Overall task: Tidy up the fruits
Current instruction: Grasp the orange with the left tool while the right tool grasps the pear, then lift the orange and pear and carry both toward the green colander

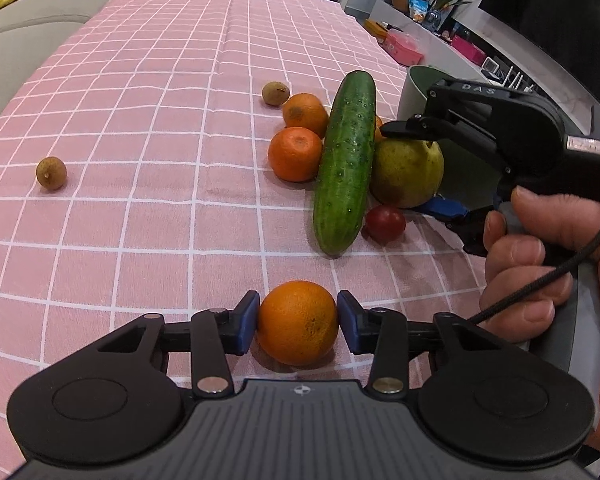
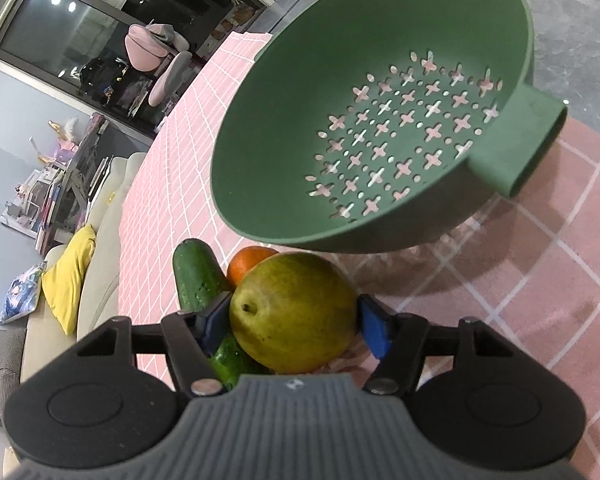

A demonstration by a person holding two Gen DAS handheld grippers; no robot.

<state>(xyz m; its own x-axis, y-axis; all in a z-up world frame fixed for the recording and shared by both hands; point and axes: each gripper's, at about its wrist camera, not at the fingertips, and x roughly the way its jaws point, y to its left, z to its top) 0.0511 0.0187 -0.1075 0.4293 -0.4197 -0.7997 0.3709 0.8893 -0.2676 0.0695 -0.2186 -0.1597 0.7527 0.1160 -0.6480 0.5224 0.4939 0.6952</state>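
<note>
On pink checked tablecloth (image 1: pixel 140 128): 4 round oranges, 2 brown longans, 1 cucumber. L gripper (image 1: pixel 298 322) pinches nearest orange (image 1: pixel 298 324); R gripper (image 2: pixel 294 318) pinches yellow-green pear (image 2: pixel 296 312). Green perforated colander (image 2: pixel 380 80) interior shows in R view only.

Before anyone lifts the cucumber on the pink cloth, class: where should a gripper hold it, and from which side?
Grip the cucumber across its middle, coming from above with one finger on each long side. It lies flat and long, so a mid-length hold should balance it. Oranges and the pear crowd its sides, so clear those first.
</note>
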